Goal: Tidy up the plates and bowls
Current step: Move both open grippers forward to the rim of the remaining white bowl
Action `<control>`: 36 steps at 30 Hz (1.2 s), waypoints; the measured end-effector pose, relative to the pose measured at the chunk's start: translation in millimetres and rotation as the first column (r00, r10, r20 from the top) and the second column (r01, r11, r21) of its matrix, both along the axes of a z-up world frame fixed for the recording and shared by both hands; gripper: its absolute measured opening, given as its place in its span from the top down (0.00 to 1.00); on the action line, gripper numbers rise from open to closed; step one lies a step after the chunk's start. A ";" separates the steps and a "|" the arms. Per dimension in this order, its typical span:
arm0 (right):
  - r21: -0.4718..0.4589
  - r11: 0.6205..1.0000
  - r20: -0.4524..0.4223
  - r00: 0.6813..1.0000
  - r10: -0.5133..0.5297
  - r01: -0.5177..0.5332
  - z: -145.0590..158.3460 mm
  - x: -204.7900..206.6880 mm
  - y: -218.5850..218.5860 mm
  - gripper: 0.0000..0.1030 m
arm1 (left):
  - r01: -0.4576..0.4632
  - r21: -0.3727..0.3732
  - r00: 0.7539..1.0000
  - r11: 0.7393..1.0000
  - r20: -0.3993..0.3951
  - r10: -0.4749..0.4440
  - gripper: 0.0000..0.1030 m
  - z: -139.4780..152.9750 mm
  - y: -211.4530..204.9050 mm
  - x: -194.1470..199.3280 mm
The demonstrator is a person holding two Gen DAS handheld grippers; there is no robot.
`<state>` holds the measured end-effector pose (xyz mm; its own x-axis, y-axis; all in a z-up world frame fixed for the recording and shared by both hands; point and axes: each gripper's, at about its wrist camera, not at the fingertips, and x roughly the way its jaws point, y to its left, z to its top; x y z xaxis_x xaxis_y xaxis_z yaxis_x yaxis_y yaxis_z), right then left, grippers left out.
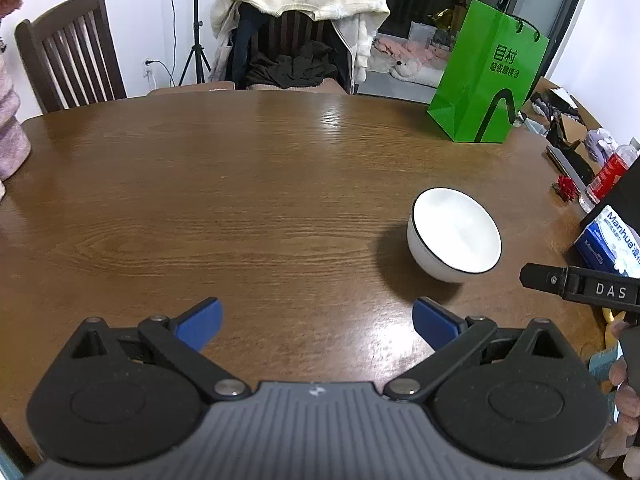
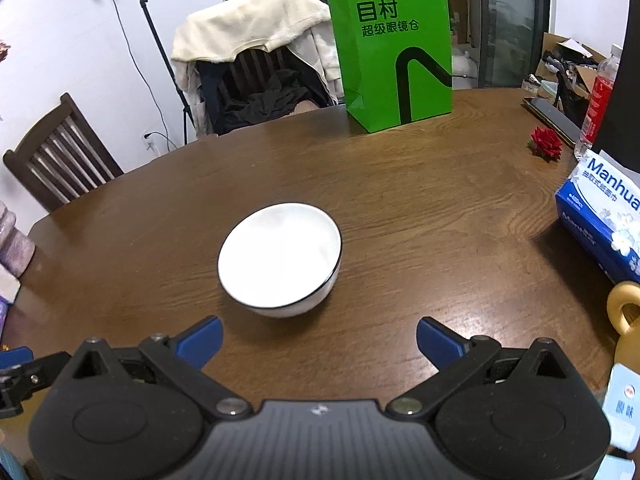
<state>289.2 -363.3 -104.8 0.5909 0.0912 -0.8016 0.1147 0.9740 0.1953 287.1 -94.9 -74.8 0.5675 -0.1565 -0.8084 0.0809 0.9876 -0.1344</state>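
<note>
Left gripper (image 1: 316, 322) is sitting with its blue pads (image 1: 200, 322) spread wide, nothing between them, hovering over bare table (image 1: 200, 200). Right gripper (image 2: 318, 342) is showing the same: pads (image 2: 438, 346) apart, gripping nothing.

White bowl (image 2: 280, 258) (black rim line, upright, nothing inside) is resting on the table just ahead of the right gripper, around 11 o'clock from its gap, not touching either pad. From the left wrist view the bowl (image 1: 456, 234) is lying at about 2 o'clock, with the right gripper's black finger (image 1: 576, 286) poking in from 3 o'clock just beside it.

Further out: green paper bag (image 2: 394, 48) is standing at 12 o'clock at the far table edge, blue tissue box (image 2: 600, 216) at 3 o'clock, red flower (image 2: 546, 142) at 2 o'clock.
</note>
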 end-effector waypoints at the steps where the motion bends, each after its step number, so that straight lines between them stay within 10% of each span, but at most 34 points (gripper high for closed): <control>1: 0.000 1.000 0.000 1.000 -0.001 0.001 -1.4 3.1 -0.9 0.00 | 0.002 0.000 1.000 1.000 -0.002 -0.002 0.00 -1.6 -2.0 3.8; 36: -0.008 1.000 -0.059 0.998 -0.029 0.028 -55.1 81.7 -14.4 0.09 | 0.027 -0.025 0.997 0.999 -0.077 -0.028 0.00 -63.2 -75.5 113.5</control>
